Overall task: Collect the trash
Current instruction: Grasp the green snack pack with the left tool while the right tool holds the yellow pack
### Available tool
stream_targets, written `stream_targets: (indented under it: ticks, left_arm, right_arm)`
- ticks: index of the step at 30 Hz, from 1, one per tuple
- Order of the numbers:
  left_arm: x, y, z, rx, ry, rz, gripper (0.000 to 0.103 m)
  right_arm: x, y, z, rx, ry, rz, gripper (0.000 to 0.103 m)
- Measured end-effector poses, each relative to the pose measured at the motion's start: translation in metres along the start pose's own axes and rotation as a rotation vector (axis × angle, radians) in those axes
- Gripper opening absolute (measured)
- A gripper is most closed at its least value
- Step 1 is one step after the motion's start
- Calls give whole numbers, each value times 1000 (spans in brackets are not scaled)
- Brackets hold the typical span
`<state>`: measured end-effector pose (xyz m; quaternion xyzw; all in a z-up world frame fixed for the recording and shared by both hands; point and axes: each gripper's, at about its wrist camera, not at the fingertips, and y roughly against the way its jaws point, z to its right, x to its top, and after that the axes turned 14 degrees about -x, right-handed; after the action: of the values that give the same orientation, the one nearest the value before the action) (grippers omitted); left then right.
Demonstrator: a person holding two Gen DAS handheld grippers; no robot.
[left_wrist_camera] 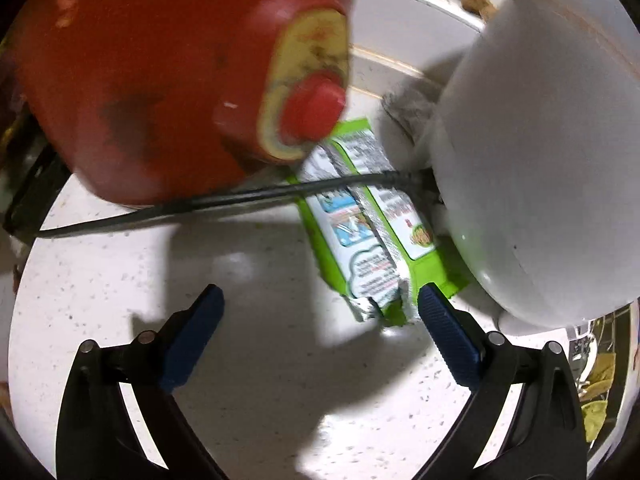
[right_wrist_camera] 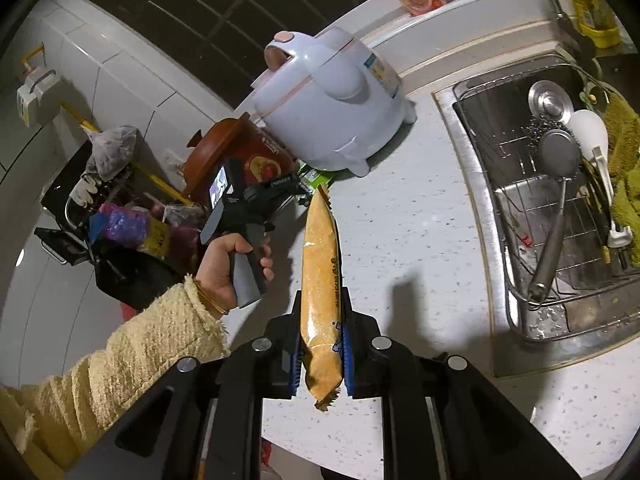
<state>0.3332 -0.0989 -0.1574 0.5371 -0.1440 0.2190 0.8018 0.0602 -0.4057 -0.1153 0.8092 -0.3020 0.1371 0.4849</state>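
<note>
- Table (right_wrist_camera: 408,240), one white speckled surface, carries everything; a single steel sink (right_wrist_camera: 472,208) is set into it on the right of the right wrist view, holding utensils on a wire rack.
- White rice cooker (right_wrist_camera: 332,104), one, stands at the back of the table, and its black cord (left_wrist_camera: 208,200) runs in front of it across the surface.
- Red-brown pot (left_wrist_camera: 132,80), one, sits just beside the cooker; the gap between the two appliances is narrow, which is probably why a wrapper lodged there.
- Orange snack packet (right_wrist_camera: 320,280), one, is pinched near its lower end by the right gripper (right_wrist_camera: 322,356), its blue fingers (right_wrist_camera: 295,364) pressed against both sides, so it sticks forward above the table, likely kept in hand until a bin is reached.
- Green wrapper (left_wrist_camera: 372,224), one, the next piece of trash, lies flat on the table between pot and cooker, with the cord crossing over it.
- Left gripper (left_wrist_camera: 320,312) is angled down at the wrapper with fingers (left_wrist_camera: 444,340) spread wide and nothing between them; the right-hand one is at the wrapper's torn near edge, though touch cannot be told. A person's hand (right_wrist_camera: 230,264) in a fuzzy yellow sleeve grips its handle.
- Trash in view: two pieces, one held, one still lying.
</note>
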Motion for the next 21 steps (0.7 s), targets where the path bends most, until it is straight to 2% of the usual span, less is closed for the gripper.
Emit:
stream_targets:
  ticks: [3, 6, 11, 13, 14, 19, 21]
  left_arm:
    - [1, -3, 8, 12, -26, 30, 95]
    - [3, -23, 24, 61, -90, -18, 95]
    - [3, -32, 38, 90, -178, -7, 94]
    - [2, -33, 47, 81, -193, 14, 83]
    - [1, -29, 50, 66, -215, 32, 60]
    - [3, -23, 46, 35, -216, 24, 47]
    - [2, -18, 42, 20, -219, 27, 39]
  right_arm:
    - [-2, 2, 2, -10, 2, -1, 17]
    - [-4, 6, 10, -19, -12, 1, 17]
    - [-1, 10, 14, -14, -10, 23, 16]
    - [0, 8, 15, -5, -22, 24, 16]
    - [-1, 7, 15, -1, -25, 24, 16]
    - [-3, -1, 11, 11, -21, 5, 16]
    - [-1, -2, 10, 18, -26, 5, 16]
